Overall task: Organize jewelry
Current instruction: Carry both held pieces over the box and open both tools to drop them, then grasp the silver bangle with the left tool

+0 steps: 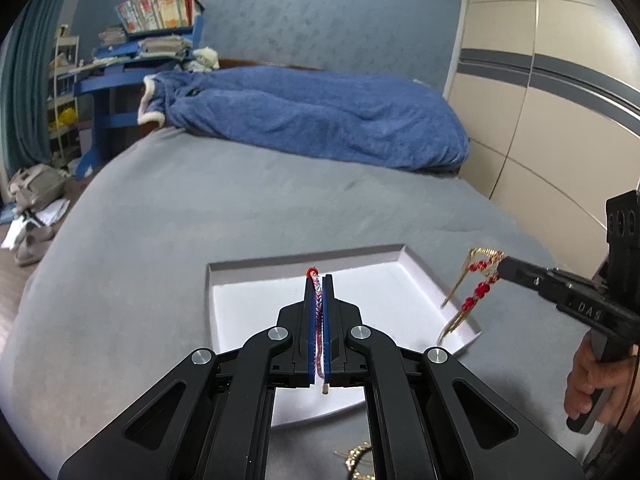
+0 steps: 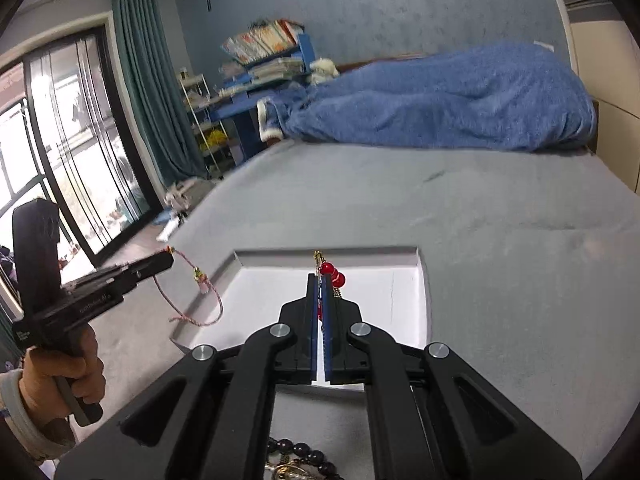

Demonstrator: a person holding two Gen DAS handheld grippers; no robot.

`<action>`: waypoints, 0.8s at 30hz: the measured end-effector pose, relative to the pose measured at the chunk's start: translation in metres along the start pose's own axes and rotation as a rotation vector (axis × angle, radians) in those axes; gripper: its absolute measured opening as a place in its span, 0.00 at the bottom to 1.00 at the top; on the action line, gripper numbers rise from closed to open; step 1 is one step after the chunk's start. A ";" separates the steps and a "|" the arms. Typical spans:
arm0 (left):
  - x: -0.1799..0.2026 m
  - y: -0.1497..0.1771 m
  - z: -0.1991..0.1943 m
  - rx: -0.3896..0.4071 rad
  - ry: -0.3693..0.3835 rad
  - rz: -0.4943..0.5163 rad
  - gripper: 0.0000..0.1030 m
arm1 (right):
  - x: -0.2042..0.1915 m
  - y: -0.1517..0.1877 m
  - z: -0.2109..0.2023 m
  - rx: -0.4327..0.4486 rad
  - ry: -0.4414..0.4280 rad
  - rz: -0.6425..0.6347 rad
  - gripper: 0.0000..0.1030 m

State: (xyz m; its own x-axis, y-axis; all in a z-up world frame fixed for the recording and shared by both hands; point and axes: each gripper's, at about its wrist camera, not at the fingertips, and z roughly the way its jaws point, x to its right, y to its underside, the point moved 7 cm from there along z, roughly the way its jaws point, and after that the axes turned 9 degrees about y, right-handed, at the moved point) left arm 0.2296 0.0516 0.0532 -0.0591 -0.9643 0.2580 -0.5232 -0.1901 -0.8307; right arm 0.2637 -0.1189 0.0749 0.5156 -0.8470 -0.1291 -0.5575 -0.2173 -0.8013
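Over on the left, the left gripper [image 1: 319, 280] is clamped tight on a pink braided cord bracelet [image 1: 317, 312], the cord running up between its blue pads with a red bead poking out at the tip. In the right wrist view that bracelet [image 2: 192, 300] dangles in a loop above the left edge of the white tray [image 2: 404, 292]. The tray sits on the grey bedspread [image 1: 160, 220]. Moving right, the right gripper [image 2: 319, 280] is closed on a gold hairpin with red beads [image 1: 476, 284], its tassels hanging over the tray's right rim [image 1: 460, 340]. Nearest the cameras, black beads [image 2: 308, 452] and a gold piece [image 1: 356, 456] lie on the bedspread.
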 end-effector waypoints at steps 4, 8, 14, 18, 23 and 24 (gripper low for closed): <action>-0.007 0.015 0.023 -0.062 -0.014 -0.002 0.03 | 0.000 0.020 0.030 -0.089 0.027 -0.012 0.02; -0.010 0.030 0.038 -0.108 -0.018 0.001 0.03 | 0.000 0.041 0.050 -0.156 0.052 -0.023 0.02; -0.009 0.046 0.047 -0.151 -0.017 0.009 0.03 | 0.004 0.059 0.054 -0.186 0.082 -0.051 0.02; -0.008 0.052 0.046 -0.164 -0.047 0.029 0.26 | 0.006 0.060 0.046 -0.166 0.079 -0.043 0.29; 0.000 0.056 0.029 -0.124 -0.038 0.060 0.65 | 0.008 0.063 0.024 -0.107 0.064 -0.024 0.46; 0.002 0.058 0.023 -0.112 -0.035 0.062 0.67 | 0.009 0.065 0.019 -0.096 0.065 -0.022 0.48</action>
State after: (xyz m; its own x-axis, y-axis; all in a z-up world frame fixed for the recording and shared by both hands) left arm 0.2188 0.0340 -0.0056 -0.0656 -0.9798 0.1889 -0.6115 -0.1101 -0.7836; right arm 0.2445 -0.1310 0.0106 0.4869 -0.8705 -0.0712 -0.6080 -0.2792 -0.7432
